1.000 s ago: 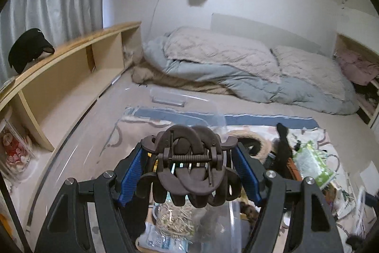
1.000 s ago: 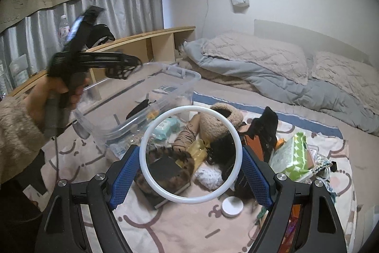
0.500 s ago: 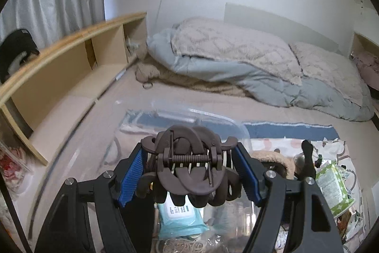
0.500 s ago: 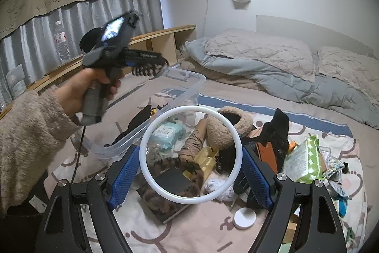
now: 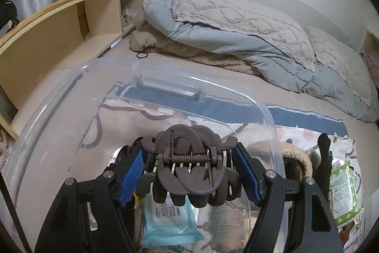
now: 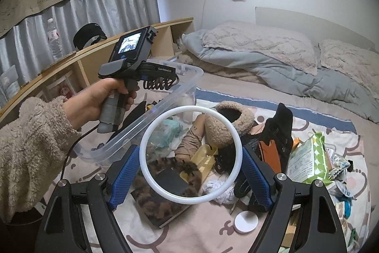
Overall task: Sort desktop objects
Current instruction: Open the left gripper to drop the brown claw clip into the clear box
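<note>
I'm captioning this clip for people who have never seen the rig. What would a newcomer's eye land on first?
First, the big dark brown plastic claw hair clip clamped in the left gripper, poised over the clear plastic storage bin. Next, the white plastic ring pinched in the right gripper, framing the heap of clutter on the patterned blanket. At left, a hand in a fuzzy beige sleeve grips the other tool.

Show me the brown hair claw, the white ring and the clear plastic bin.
brown hair claw (image 5: pixel 189 167), left wrist view, on its spring hinge.
white ring (image 6: pixel 151 134), right wrist view, on its upper left arc.
clear plastic bin (image 5: pixel 267 110), left wrist view, on its far rim corner.
</note>
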Demonstrator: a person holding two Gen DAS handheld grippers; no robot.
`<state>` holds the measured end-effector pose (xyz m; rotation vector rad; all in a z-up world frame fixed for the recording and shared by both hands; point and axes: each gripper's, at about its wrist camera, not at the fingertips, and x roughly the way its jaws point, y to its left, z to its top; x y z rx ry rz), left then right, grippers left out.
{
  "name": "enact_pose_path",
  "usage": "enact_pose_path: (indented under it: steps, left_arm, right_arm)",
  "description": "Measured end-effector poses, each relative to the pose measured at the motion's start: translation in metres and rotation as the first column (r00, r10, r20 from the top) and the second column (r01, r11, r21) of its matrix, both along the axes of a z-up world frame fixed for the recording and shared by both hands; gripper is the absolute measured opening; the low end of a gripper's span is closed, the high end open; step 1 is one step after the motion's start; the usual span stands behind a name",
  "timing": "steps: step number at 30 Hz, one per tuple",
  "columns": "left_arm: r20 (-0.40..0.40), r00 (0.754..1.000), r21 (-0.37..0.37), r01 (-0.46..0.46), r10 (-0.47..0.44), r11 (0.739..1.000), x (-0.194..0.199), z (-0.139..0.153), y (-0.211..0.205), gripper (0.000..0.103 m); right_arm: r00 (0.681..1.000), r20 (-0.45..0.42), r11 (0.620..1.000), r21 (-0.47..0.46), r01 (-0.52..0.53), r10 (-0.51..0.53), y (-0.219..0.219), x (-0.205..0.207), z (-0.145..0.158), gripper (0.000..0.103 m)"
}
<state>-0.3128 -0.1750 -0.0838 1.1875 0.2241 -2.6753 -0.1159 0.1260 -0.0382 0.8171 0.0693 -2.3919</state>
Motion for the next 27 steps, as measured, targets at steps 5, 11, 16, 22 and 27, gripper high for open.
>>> enact_pose_path:
  steps: [5, 11, 16, 22, 27]
  left_arm:
    - [0.003, 1.0, 0.006, -0.021, 0.021, 1.0, -0.005, -0.005, -0.005, 0.074]
    - [-0.027, 0.998, 0.061, -0.05, 0.051, 0.997, -0.001, -0.002, -0.011, 0.103]
    - [-0.042, 0.999, 0.072, -0.03, 0.033, 0.997, 0.005, 0.005, -0.008, 0.103]
    - [-0.068, 0.997, 0.05, 0.044, -0.041, 0.998, 0.021, 0.026, 0.007, 0.103]
    - [-0.166, 0.983, 0.016, 0.081, -0.077, 0.997, 0.059, 0.064, 0.015, 0.103]
  right_arm:
    - [1.0, 0.008, 1.0, 0.002, 0.003, -0.003, -0.001, -0.001, -0.003, 0.085]
    - [1.0, 0.003, 1.0, -0.002, 0.002, -0.002, -0.002, 0.0, -0.001, 0.085]
    - [1.0, -0.003, 1.0, -0.009, 0.005, -0.005, -0.002, 0.001, 0.002, 0.085]
    - [1.0, -0.02, 1.0, -0.028, 0.005, -0.005, -0.007, 0.001, 0.009, 0.085]
    - [0.999, -0.041, 1.0, -0.028, -0.007, 0.005, -0.018, 0.002, 0.014, 0.085]
